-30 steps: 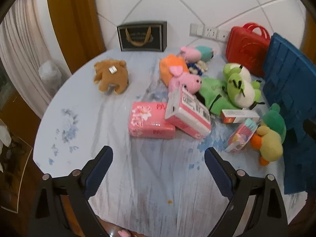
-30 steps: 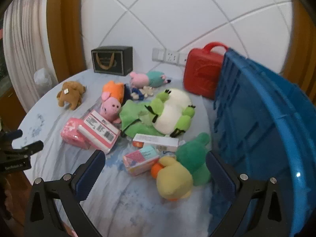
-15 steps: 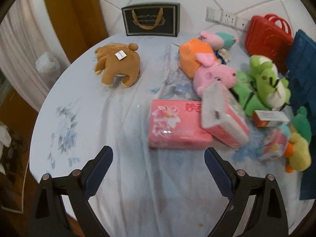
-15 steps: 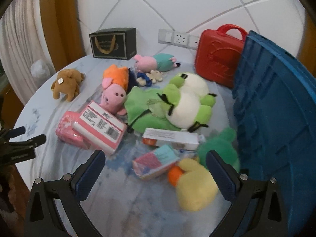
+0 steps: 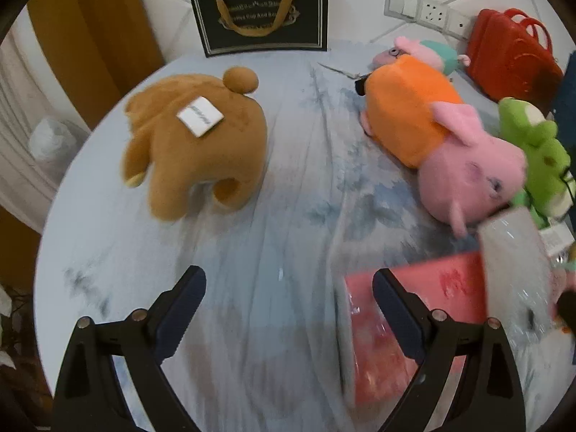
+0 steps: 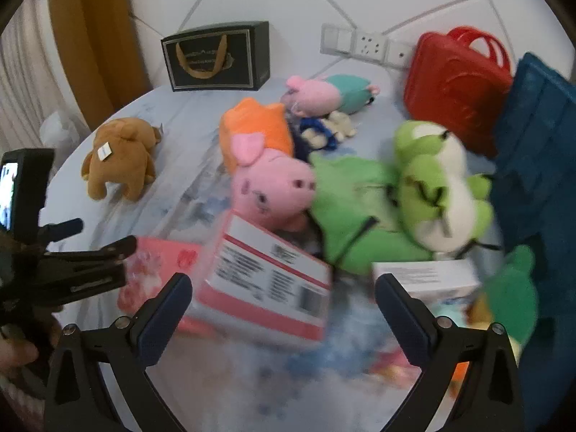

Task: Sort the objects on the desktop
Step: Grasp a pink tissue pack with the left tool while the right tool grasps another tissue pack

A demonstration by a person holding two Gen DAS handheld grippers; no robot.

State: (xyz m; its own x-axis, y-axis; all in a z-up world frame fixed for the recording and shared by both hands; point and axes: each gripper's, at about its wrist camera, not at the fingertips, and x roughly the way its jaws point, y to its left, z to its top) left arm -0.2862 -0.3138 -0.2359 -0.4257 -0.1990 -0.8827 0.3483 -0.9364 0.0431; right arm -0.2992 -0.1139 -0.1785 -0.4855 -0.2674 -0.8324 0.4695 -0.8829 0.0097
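Observation:
My left gripper (image 5: 288,298) is open over bare tablecloth, holding nothing. A brown plush bear (image 5: 194,144) lies ahead of it to the left, and a pink tissue pack (image 5: 406,309) sits under its right finger. An orange-dressed pink pig plush (image 5: 450,144) lies ahead on the right. My right gripper (image 6: 284,302) is open and low over a pink-and-white box (image 6: 266,280) that leans on the tissue pack (image 6: 154,270). Beyond it are the pig (image 6: 266,176) and a green frog plush (image 6: 432,187). The left gripper (image 6: 90,252) shows at the left edge of the right wrist view.
A black gift bag (image 5: 259,14) and a red plastic case (image 6: 457,86) stand by the back wall. A blue crate (image 6: 536,165) fills the right side. A small pig in teal (image 6: 331,93), a white carton (image 6: 424,277) and a green-and-yellow duck plush (image 6: 511,288) crowd the right.
Both grippers have moved forward and down toward the table, so the toys and packs look much larger. Their jaws have stayed equally wide. Nothing on the table has shifted.

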